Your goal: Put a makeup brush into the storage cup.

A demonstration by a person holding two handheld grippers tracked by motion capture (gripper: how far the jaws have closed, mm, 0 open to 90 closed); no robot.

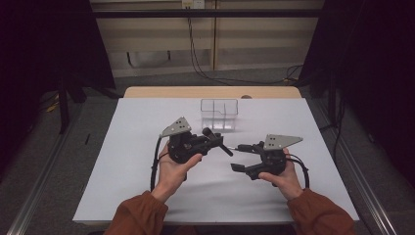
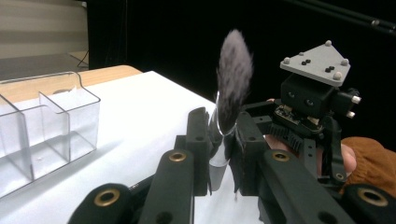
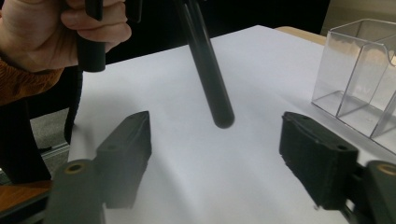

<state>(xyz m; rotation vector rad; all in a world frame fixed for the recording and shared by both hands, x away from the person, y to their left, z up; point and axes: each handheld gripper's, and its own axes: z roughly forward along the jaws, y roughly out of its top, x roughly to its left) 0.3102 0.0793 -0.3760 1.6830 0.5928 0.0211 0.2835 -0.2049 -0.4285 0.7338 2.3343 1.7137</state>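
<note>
Item: makeup brush [image 2: 232,84]. Dark, fluffy bristle head, silver ferrule, black handle. Pinched at the ferrule by the left tool [image 2: 219,154], whose jaws are pressed in on it from both sides. In the left gripper view the bristles stand above the jaws. In the high view the brush [image 1: 218,141] lies across the left tool [image 1: 211,139], above the white desk [image 1: 137,147], with the handle slanting down toward the right tool [image 1: 237,157]. In the right gripper view the rounded handle end [image 3: 215,100] hangs between that tool's jaws, touching neither.

Item: right tool [image 3: 219,163]. Jaws spread wide, nothing gripped; they stand either side of the handle end, just above the desk surface.

Item: clear plastic organiser box [image 1: 219,113]. Divided into compartments; how many cannot be told. It sits on the desk beyond both tools, toward the far edge, apart from the brush.

Item: desk covering. White sheet over a wooden top, whose far edge [image 1: 210,91] shows.

Item: hands. Left hand [image 1: 173,164] and right hand [image 1: 283,174] each grasp a tool body; rust-brown sleeves [image 1: 139,215].
</note>
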